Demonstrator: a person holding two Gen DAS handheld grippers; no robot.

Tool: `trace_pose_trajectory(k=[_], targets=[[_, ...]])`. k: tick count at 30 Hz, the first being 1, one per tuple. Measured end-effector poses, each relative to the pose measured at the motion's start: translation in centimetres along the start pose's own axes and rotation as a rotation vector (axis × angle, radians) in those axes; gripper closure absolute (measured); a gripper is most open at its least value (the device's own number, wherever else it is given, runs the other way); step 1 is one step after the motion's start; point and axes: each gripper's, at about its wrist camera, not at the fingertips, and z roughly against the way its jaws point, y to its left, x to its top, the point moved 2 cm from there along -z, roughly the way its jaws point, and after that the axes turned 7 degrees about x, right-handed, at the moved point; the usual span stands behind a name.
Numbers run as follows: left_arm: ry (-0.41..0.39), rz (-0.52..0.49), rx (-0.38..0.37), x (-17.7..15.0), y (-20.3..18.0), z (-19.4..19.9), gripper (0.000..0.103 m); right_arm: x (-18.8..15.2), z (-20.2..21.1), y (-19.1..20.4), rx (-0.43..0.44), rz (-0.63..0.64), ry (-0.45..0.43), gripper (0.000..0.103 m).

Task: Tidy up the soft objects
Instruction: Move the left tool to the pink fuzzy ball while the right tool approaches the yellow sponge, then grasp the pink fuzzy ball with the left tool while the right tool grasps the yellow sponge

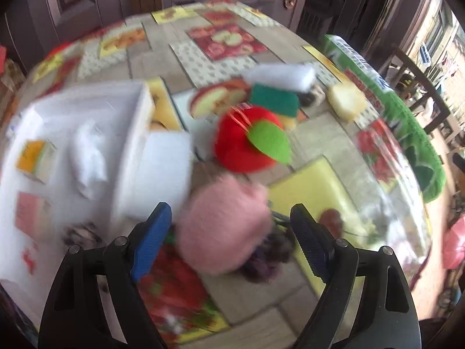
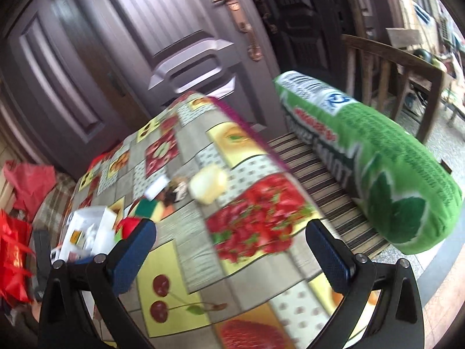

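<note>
Pink fluffy pompom (image 1: 223, 224) on the fruit-print tablecloth (image 1: 232, 296) near the camera, between the spread fingers of the left gripper (image 1: 231, 237) — touching neither, as far as the blur allows. Just beyond, red plush apple (image 1: 247, 142); at left, white tray (image 1: 87, 110). Right gripper (image 2: 231, 250) spread too — pinching nothing, above the tablecloth; green cushion (image 2: 377, 168) at right.

Pink pompom (image 1: 223, 224) between open claw (image 1: 231, 232)

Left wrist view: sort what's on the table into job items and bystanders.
Job: pink fluffy ball, red apple plush, green sponge, white foam block, white tray.
Bystanders: green pillow, door, wooden chair.
</note>
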Motion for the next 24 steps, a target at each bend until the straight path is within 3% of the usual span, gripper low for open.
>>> trace_pose_trajectory(k=[5,10,12,18,22,24], targets=[[0.037,0.045,-0.135,-2.4,-2.6,1.1,0.018,1.2,-0.8,-2.2,0.008,-0.029,0.012,0.0],[-0.028,0.166,-0.049,-1.4,0.4,2.8,0.018,2.2,-2.8,-2.1,0.055,-0.007,0.048,0.0],[0.007,0.203,-0.049,-0.9,1.5,1.9,0.018,2.5,-3.5,-1.7,0.075,0.012,0.062,0.0],[0.076,0.17,-0.068,-1.0,0.3,-1.1,0.019,3.6,-4.9,-0.4,0.128,0.068,0.094,0.0],[0.096,0.187,-0.125,-1.5,-0.6,-1.9,0.047,4.3,-6.7,0.0,0.144,0.107,0.121,0.0],[0.098,0.162,-0.127,-1.3,-1.2,-1.9,0.049,4.6,-8.3,0.3,0.137,0.145,0.145,0.0]])
